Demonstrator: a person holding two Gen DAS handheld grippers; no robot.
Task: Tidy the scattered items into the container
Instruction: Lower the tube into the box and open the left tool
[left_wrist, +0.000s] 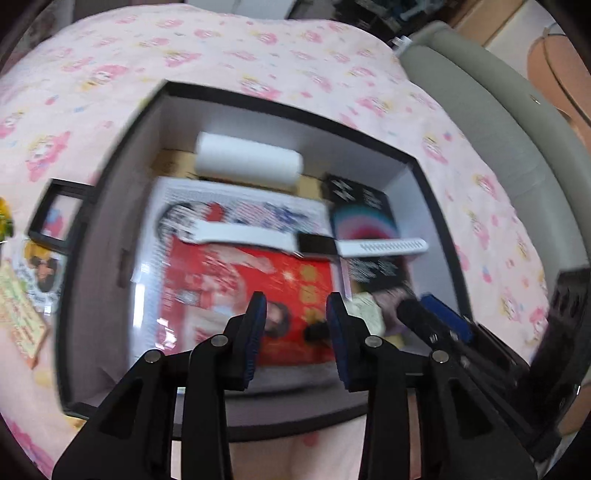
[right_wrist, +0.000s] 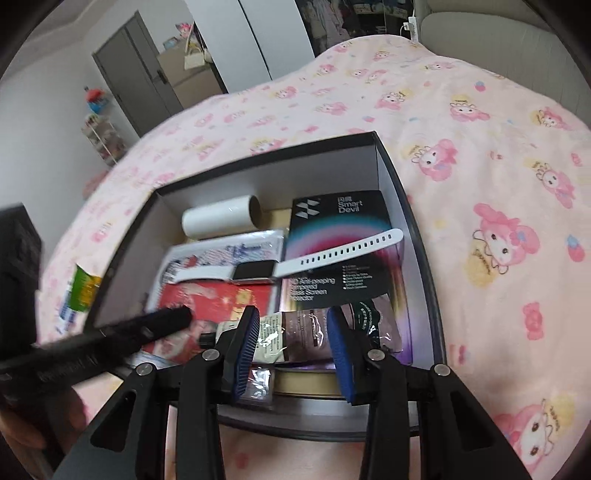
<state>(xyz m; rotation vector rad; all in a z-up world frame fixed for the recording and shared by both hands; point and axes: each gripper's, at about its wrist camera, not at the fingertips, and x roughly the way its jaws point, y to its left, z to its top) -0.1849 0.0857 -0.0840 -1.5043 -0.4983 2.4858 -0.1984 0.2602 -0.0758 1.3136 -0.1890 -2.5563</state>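
Observation:
A black box with white inner walls (left_wrist: 110, 206) (right_wrist: 384, 166) sits on the pink bed cover. Inside lie a white roll (left_wrist: 247, 162) (right_wrist: 218, 218), a red and white packet (left_wrist: 236, 288) (right_wrist: 221, 299), a white-strapped smartwatch (left_wrist: 295, 242) (right_wrist: 295, 264), a black screen-protector box (left_wrist: 364, 221) (right_wrist: 340, 236) and a tube in clear wrap (right_wrist: 295, 332). My left gripper (left_wrist: 295, 332) is open and empty above the box's near side. My right gripper (right_wrist: 291, 347) is open over the tube; whether it touches the tube I cannot tell. Each gripper shows in the other's view.
Left of the box on the cover lie a small black frame (left_wrist: 59, 218), a printed card and sticker (left_wrist: 26, 295) and a green and yellow packet (right_wrist: 83, 291). A grey headboard (left_wrist: 498, 122) runs along the right. A wardrobe and shelves (right_wrist: 129, 74) stand beyond the bed.

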